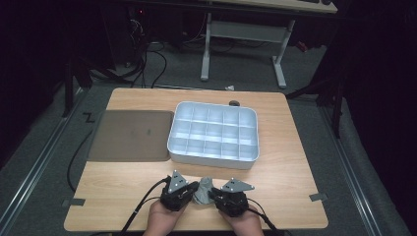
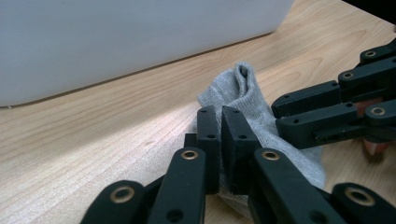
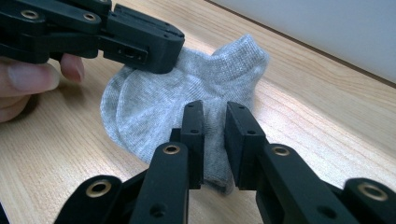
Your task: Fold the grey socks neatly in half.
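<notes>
A small grey sock lies crumpled on the wooden table near its front edge, between my two grippers. My left gripper comes at it from the left. In the left gripper view its jaws stand almost together with the sock's fabric pinched in the narrow slit. My right gripper comes from the right, and its jaws clamp a fold at the sock's near edge. Each gripper view also catches the other gripper: the right one and the left one, both biting the sock's rim.
A white tray with several compartments stands just beyond the sock; its wall rises close behind. A dark mat lies left of the tray. A person's hands hold the grippers at the table's front edge.
</notes>
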`<act>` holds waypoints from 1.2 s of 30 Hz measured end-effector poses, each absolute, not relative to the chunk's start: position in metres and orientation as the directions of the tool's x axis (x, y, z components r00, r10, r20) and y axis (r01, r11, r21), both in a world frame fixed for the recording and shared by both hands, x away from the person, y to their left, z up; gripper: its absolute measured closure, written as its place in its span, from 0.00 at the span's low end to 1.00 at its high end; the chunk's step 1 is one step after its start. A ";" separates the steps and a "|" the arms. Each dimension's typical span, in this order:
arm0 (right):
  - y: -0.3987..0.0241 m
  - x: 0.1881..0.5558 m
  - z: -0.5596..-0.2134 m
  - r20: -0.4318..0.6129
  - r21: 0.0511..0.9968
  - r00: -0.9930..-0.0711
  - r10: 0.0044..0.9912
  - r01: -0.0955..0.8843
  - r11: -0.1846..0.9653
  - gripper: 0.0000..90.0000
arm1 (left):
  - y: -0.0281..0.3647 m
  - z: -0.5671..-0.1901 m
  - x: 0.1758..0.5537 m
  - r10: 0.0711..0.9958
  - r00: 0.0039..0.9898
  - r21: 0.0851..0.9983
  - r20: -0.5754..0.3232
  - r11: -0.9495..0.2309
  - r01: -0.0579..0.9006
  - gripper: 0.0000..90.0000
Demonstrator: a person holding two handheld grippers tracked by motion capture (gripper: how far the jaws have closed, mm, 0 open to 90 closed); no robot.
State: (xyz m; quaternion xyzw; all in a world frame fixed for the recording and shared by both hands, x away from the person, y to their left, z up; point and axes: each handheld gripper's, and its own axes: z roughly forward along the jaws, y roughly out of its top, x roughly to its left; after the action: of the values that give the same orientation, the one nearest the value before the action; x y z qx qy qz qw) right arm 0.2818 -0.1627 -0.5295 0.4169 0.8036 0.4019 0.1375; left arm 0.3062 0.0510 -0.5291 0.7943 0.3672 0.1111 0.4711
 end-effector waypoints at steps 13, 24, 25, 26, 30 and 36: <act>-0.162 0.279 -0.530 0.111 0.761 -0.616 0.780 0.557 0.332 0.89 | 0.034 -0.519 0.273 0.658 0.746 0.849 -0.101 -0.334 0.410 0.90; -0.163 0.276 -0.530 0.109 0.763 -0.620 0.777 0.553 0.334 0.88 | 0.037 -0.532 0.277 0.674 0.736 0.817 -0.071 -0.383 0.430 0.92; -0.164 0.276 -0.530 0.121 0.765 -0.620 0.775 0.556 0.325 0.85 | 0.037 -0.532 0.278 0.671 0.738 0.816 -0.074 -0.385 0.431 0.93; -0.166 0.276 -0.529 0.134 0.767 -0.614 0.778 0.562 0.311 0.83 | 0.037 -0.532 0.278 0.669 0.739 0.816 -0.077 -0.384 0.433 0.94; -0.171 0.275 -0.525 0.142 0.776 -0.600 0.787 0.561 0.288 0.76 | 0.039 -0.532 0.279 0.667 0.742 0.814 -0.073 -0.390 0.430 0.94; -0.176 0.277 -0.525 0.229 0.748 -0.580 0.782 0.619 0.241 0.65 | 0.042 -0.533 0.281 0.666 0.740 0.813 -0.094 -0.378 0.443 0.95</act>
State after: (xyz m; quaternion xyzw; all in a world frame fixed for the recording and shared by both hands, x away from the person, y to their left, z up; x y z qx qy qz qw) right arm 0.2774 -0.1756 -0.5250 0.4480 0.7817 0.4231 0.0963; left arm 0.2810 0.0418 -0.5328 0.8205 0.3379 0.1255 0.4437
